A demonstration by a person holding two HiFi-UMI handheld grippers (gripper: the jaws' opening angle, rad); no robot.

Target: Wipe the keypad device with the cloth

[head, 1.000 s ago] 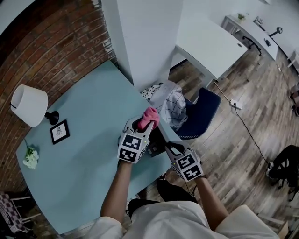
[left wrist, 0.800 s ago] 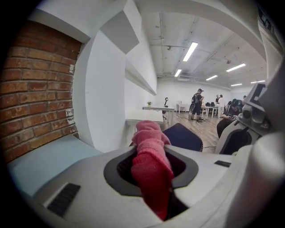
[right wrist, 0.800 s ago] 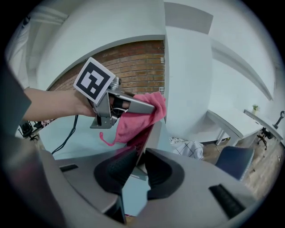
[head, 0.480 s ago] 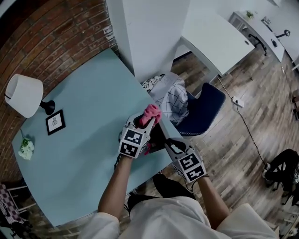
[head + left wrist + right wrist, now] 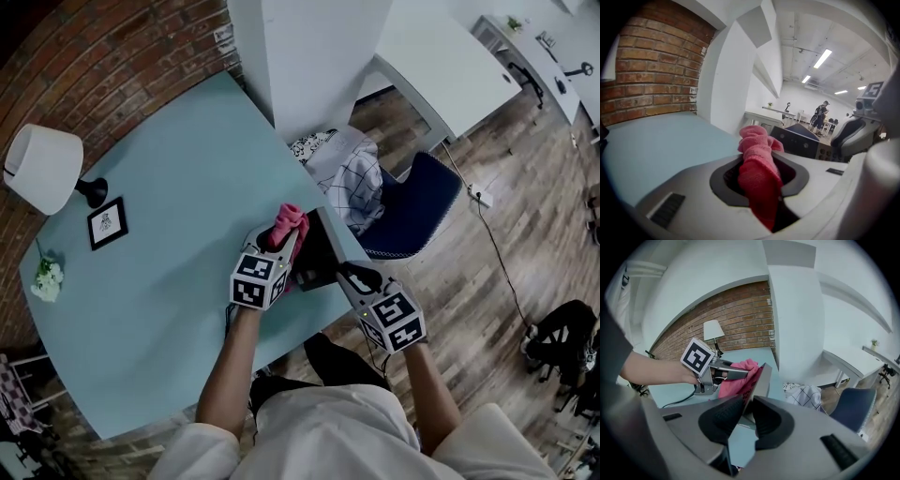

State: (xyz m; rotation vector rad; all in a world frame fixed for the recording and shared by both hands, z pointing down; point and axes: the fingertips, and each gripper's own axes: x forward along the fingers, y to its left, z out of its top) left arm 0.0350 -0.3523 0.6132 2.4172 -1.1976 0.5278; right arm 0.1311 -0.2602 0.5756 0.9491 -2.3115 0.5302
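Left hand-held gripper [image 5: 284, 239] clamps pink cloth [image 5: 287, 220] against left face of tilted keypad device [image 5: 321, 246], which right hand-held gripper [image 5: 349, 275] pinches

the keypad device [image 5: 320, 251] is being held tilted over the near right edge of the table [image 5: 169, 187], between the two grippers. the left gripper [image 5: 287, 236], at its left, is pinching the cloth [image 5: 287, 223] against the device's face; the right gripper [image 5: 349, 275] is clamping the device's near edge from the right. a lamp [image 5: 42, 169], a picture frame [image 5: 106, 223] and flowers [image 5: 45, 279] are lining the table's far left side. a pillar [image 5: 309, 56] is rising behind the table, and a chair [image 5: 412, 211], to its right, is carrying a garment [image 5: 352, 173].
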